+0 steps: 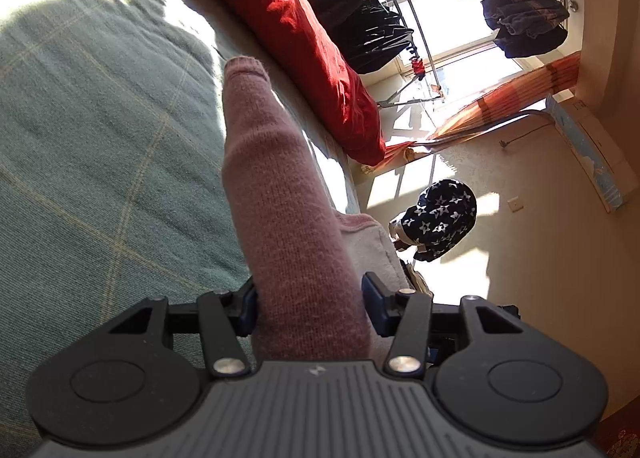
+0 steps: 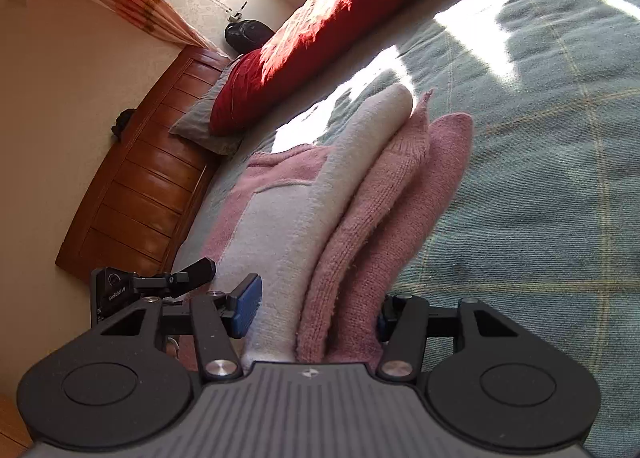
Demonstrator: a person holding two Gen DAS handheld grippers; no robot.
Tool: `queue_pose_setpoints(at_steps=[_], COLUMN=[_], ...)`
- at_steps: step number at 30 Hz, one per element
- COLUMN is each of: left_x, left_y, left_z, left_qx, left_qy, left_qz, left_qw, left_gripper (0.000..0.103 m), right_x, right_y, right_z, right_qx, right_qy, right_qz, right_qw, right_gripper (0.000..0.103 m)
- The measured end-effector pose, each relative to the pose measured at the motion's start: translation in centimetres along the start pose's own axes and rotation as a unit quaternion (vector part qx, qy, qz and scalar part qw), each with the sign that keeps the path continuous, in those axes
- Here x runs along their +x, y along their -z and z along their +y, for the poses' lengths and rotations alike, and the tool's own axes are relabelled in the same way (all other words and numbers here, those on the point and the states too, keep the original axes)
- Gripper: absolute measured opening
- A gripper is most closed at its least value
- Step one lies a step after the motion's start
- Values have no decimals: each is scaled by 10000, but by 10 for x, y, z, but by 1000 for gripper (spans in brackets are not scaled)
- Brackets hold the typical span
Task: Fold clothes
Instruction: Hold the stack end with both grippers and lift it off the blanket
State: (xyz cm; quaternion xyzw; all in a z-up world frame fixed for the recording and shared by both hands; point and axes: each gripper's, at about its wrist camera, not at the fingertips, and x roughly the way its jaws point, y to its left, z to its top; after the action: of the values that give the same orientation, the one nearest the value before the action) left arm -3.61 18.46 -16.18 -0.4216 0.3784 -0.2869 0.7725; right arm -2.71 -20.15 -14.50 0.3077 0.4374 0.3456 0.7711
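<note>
The pink sweater is already folded into a thick bundle of several layers, pink knit on one side and a pale, almost white layer on the other. The left gripper is clamped on one end of the bundle: both blue pads press the pink knit, and a long folded part, probably a sleeve, sticks out forward from between the fingers. The right gripper grips the other end, with the whole stack of layers squeezed between its pads. The other tool is visible just beside it at the left edge of the right wrist view.

The bundle seems to be raised above the green blanket that covers the bed, near the side where the red pillow lies by the wooden headboard; whether its far end touches the blanket, I cannot tell.

In my judgement, the folding of this sweater is almost finished. What is left is to lay the bundle down flat in its final place on the bed, to open both tools, and maybe to smooth the sticking-out end. No other clothes waiting on the bed are visible; dark clothes hang by the window.
</note>
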Motion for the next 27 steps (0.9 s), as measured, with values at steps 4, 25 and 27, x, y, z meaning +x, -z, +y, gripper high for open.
queue_pose_setpoints(at_steps=[4,25,27], left_x=[-37,-212,-221], left_y=[-14,-99,-103], left_z=[12,101,111], left_qx=[13,-262,-320], left_qy=[-156,-874,-917], left_qz=[-218,-1324,-1419], left_qw=[9996,9870,9851], left_gripper=[50,50,50], right_x=[39,264,285], right_y=[-3,-30,-31], right_z=[29,154,161], right_qx=[-121,-737,-774], right_qy=[-139,-795,-845], right_qz=[158,1157,1250], right_qw=[9997,9873,9855], right_gripper=[59,60,59])
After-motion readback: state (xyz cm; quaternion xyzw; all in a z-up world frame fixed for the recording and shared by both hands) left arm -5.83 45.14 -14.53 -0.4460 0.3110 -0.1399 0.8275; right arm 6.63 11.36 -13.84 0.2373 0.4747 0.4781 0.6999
